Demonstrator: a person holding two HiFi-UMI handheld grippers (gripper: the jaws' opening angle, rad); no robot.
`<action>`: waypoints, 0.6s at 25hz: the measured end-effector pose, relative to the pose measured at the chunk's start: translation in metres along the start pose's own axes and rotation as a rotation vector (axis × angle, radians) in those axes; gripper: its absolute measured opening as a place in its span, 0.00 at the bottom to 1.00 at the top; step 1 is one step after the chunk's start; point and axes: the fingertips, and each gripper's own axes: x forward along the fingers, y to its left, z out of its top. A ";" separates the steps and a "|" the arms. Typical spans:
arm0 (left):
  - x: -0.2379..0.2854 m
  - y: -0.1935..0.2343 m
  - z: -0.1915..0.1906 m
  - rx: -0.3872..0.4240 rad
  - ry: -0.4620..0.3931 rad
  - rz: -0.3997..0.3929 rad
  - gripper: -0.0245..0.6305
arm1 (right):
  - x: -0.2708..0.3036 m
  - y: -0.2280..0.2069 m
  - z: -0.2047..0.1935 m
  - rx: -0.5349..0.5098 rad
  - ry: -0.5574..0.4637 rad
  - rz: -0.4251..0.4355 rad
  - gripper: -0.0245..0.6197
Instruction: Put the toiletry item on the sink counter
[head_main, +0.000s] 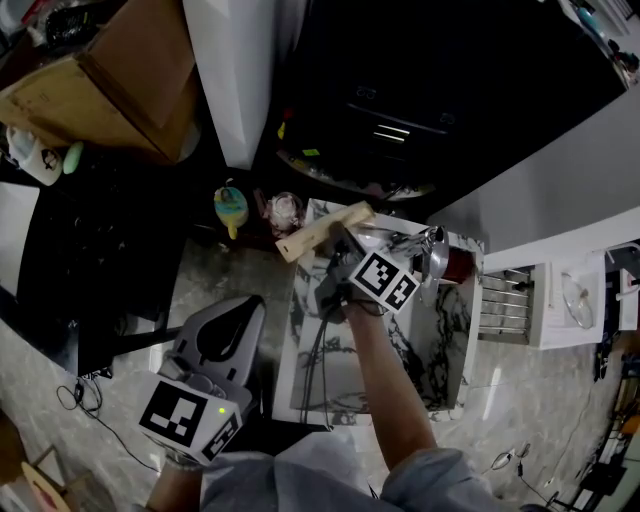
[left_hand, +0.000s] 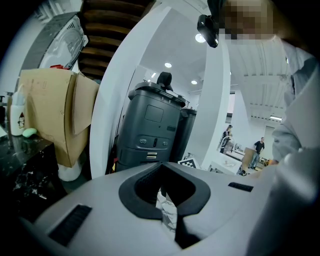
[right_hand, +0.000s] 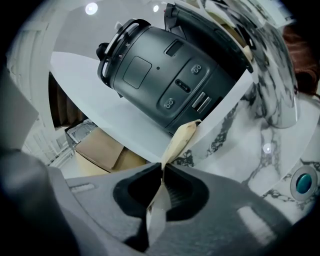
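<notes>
- Right hand-held gripper (right_hand: 163, 167): jaws narrow, clamped on flat beige toiletry item (right_hand: 181, 141).
- Item held over far left corner of marble worktop (head_main: 445, 340).
- Left hand-held gripper (left_hand: 163, 164): jaws together, low, left of worktop.

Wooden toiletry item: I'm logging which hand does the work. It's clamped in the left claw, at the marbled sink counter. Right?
No: the wooden toiletry item is clamped in the right claw, at the marbled sink counter. The right gripper view shows it between those jaws.
</notes>
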 end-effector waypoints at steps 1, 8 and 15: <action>0.000 0.000 0.000 0.000 0.000 -0.001 0.05 | 0.000 -0.001 0.000 -0.002 0.001 -0.002 0.07; 0.001 -0.002 -0.001 -0.001 0.002 -0.008 0.05 | -0.003 -0.005 0.002 -0.055 0.019 -0.032 0.19; 0.001 -0.004 0.000 -0.002 0.000 -0.020 0.04 | -0.007 -0.007 0.005 -0.075 0.017 -0.060 0.28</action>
